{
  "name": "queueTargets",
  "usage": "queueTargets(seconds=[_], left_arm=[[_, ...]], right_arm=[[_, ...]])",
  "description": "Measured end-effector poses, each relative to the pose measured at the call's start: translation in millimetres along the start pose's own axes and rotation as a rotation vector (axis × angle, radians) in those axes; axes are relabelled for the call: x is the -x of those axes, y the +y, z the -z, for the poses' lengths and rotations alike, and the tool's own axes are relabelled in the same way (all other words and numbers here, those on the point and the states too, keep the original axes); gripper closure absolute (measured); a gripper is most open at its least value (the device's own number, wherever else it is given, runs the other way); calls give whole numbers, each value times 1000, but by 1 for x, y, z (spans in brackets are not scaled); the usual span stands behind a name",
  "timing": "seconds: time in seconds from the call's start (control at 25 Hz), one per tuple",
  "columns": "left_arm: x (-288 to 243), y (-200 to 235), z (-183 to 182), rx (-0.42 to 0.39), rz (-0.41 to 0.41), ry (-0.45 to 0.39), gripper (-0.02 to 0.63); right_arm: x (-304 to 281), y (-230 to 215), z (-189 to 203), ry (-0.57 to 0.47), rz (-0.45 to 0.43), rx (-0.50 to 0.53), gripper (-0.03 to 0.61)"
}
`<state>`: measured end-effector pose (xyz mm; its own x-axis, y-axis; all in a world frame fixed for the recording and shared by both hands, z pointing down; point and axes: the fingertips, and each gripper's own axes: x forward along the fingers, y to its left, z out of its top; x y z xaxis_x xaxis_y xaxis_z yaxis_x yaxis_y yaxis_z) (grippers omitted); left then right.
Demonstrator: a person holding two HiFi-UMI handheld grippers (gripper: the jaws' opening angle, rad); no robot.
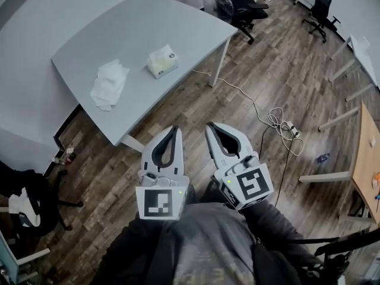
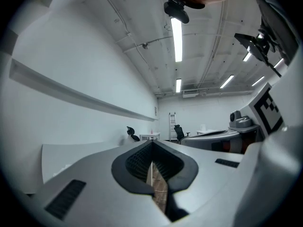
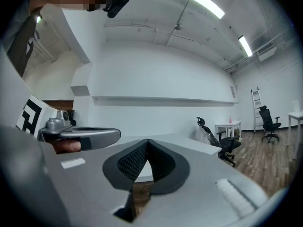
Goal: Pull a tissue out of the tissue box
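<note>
Tissue box point(image 1: 162, 61) sits on the grey table point(image 1: 142, 22), far left of the scene, near the table's near edge. Something white shows at its top slot, likely a tissue, but it is too small to be sure. Loose pile of white tissues point(image 1: 109, 83) lies on the same table, left of the box and apart from it.

Both grippers are held near, over the wood floor point(image 1: 249, 94), well apart from the table and box, side by side and pointing toward the table. Left gripper point(image 1: 174, 128) point(image 2: 152, 144) is clenched, tips meeting with nothing between them. Right gripper point(image 1: 210, 126) point(image 3: 147, 143) is clenched too, and empty.

Power strip point(image 1: 290, 129) with its cable lies on the floor to the right. Black office chairs point(image 1: 244, 5) stand far, beyond the table.
</note>
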<state>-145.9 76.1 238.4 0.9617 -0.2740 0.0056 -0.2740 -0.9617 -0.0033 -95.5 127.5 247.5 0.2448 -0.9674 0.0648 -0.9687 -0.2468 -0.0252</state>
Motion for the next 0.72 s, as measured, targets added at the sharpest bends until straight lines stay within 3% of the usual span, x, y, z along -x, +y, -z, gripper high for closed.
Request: queueTargets(seconds=[0.36,0.72], left_arm=[[-84,21,12,-4,-30,27,617],[-197,42,23,-16,-191,60,617]], right_arm=[[-63,-67,3,-3,-18,-4,577],[-146,-153,20,15,-193,-44,577]])
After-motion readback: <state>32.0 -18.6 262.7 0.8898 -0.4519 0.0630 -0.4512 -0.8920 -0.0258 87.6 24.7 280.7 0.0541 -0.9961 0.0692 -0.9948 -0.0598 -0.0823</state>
